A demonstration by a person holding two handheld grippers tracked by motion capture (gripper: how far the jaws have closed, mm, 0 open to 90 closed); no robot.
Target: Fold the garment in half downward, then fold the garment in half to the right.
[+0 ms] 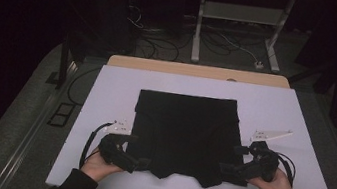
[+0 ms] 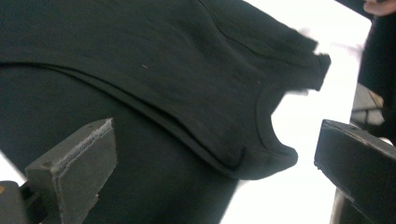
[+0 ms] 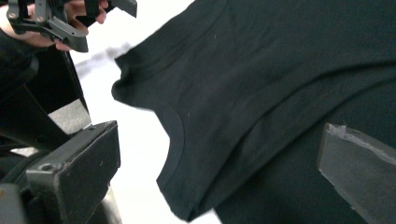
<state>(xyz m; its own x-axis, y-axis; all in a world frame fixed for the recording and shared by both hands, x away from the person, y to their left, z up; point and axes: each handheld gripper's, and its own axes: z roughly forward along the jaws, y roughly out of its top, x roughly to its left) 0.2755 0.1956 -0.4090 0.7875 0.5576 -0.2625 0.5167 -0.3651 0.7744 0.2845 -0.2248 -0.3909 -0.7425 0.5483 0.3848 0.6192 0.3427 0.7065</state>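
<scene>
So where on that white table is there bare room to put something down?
The white table is bare along its far edge beyond the folded black garment, and in strips on both its sides. Nearer the person it is crowded: the left gripper and right gripper, jaws open, flank the garment's near corners.

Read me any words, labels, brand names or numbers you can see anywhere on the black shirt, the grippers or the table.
None can be read.
black shirt: plain fabric, with no print or tag in the high view or the two gripper views.
left gripper and right gripper: no marking legible.
white table: bare of text.
</scene>
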